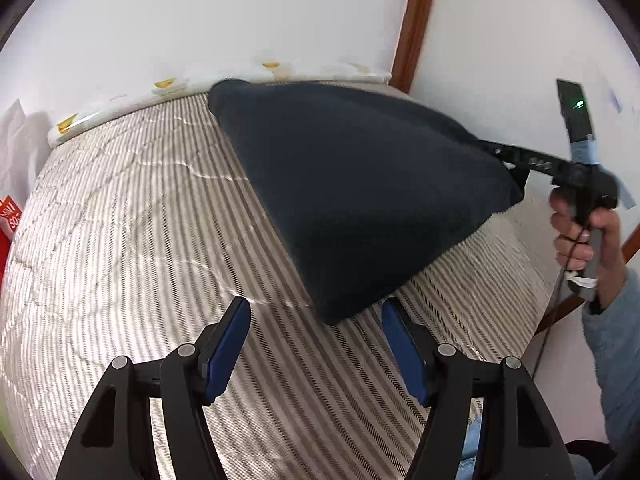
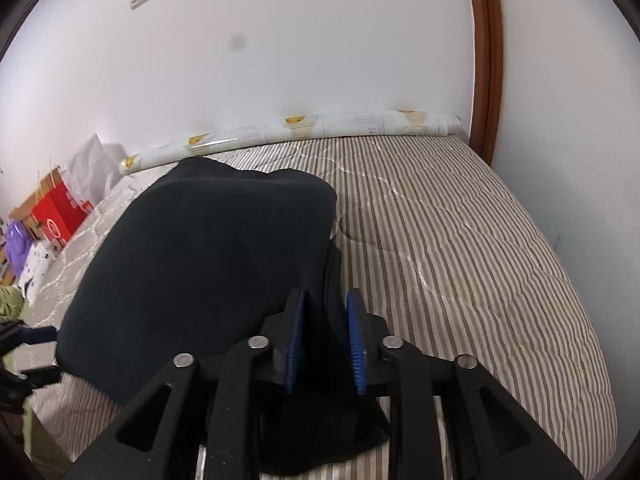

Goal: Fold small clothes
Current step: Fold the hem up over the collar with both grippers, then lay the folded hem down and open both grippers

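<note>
A dark navy garment (image 1: 360, 188) is held up over the striped bed (image 1: 140, 220), hanging in a triangle. In the left wrist view my left gripper (image 1: 316, 320) is open and empty, its blue pads just below the garment's lowest corner. My right gripper (image 1: 508, 160) comes in from the right and is shut on the garment's right corner. In the right wrist view the right gripper (image 2: 326, 320) pinches a fold of the garment (image 2: 208, 252) between its blue pads, and the cloth drapes away to the left.
A rolled white mat with yellow prints (image 2: 360, 126) lies along the bed's far edge by the white wall. A brown wooden post (image 2: 486, 56) stands at the right. A red box (image 2: 60, 212) and bags sit at the far left.
</note>
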Tool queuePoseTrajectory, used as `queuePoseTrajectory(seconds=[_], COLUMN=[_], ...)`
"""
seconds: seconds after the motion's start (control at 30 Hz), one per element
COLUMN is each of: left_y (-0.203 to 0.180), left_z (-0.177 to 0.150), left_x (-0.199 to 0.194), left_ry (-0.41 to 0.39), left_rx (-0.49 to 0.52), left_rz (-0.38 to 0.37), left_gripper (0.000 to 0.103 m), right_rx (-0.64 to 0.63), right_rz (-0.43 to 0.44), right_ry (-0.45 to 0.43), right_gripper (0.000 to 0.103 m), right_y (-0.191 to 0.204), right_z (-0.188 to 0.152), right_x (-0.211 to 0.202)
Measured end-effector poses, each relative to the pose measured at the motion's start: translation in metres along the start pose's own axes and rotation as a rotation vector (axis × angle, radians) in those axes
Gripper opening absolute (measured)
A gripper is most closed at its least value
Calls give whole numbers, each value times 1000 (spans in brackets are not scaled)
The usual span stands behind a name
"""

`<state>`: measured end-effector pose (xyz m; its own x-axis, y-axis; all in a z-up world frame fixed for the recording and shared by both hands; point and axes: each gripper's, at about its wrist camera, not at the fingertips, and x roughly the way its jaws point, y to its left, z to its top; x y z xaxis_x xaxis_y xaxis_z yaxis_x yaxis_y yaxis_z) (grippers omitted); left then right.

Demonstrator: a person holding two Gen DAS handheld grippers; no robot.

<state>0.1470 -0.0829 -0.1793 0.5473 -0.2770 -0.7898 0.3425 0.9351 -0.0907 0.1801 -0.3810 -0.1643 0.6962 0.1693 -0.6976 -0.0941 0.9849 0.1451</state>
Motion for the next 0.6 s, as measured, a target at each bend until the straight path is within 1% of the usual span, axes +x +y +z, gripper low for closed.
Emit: queuePoseTrajectory(seconds=[0.07, 0.1, 0.13, 0.17, 0.2, 0.23, 0.27, 0.3, 0.33, 0.37, 0.4, 0.43, 0.53, 0.6], left_y=[-5, -6, -7, -7, -7, -7, -5, -4, -4, -3, -3, 0, 18, 32], left_z=[1, 1, 4, 7, 10, 12, 16, 17, 18, 17, 16, 14, 8, 1], left_x=[6, 7, 9, 11, 13, 16, 20, 22, 22, 20, 18, 14, 5, -3], left_ry=[-2, -8, -19, -28, -32, -30, -24, -21, -33, -50, -63, -76, -76, -81], left_rx=[-8, -15, -24, -27, -29, -34, -43, -46, -44, -34, -21, -16, -75, -104], left_rz=[1, 0, -1, 4, 14, 16, 0, -13, 3, 14, 23, 34, 19, 33], left_gripper=[66, 66, 63, 57, 53, 47, 38, 34, 27, 18, 17, 16, 15, 14], right_rx=[22, 39, 42, 37, 34, 35, 41, 51, 58, 60, 51, 42, 39, 6], right_rz=[30, 53, 59, 51, 31, 21, 21, 22, 24, 22, 4, -9, 33, 49], right_ry=[18, 29, 40, 46, 53, 60, 64, 67, 66, 59, 50, 41, 39, 40], right_gripper=[47, 49, 50, 52, 52, 52, 52, 50, 42, 28, 18, 15, 13, 13], right_y=[1, 0, 0, 1, 2, 3, 3, 3, 3, 4, 7, 11, 21, 37], right_z=[-2, -6, -10, -12, -14, -17, -19, -19, -19, -18, -17, -15, -12, -12], right_x=[-2, -2, -2, 0, 2, 6, 8, 10, 12, 14, 15, 15, 16, 16])
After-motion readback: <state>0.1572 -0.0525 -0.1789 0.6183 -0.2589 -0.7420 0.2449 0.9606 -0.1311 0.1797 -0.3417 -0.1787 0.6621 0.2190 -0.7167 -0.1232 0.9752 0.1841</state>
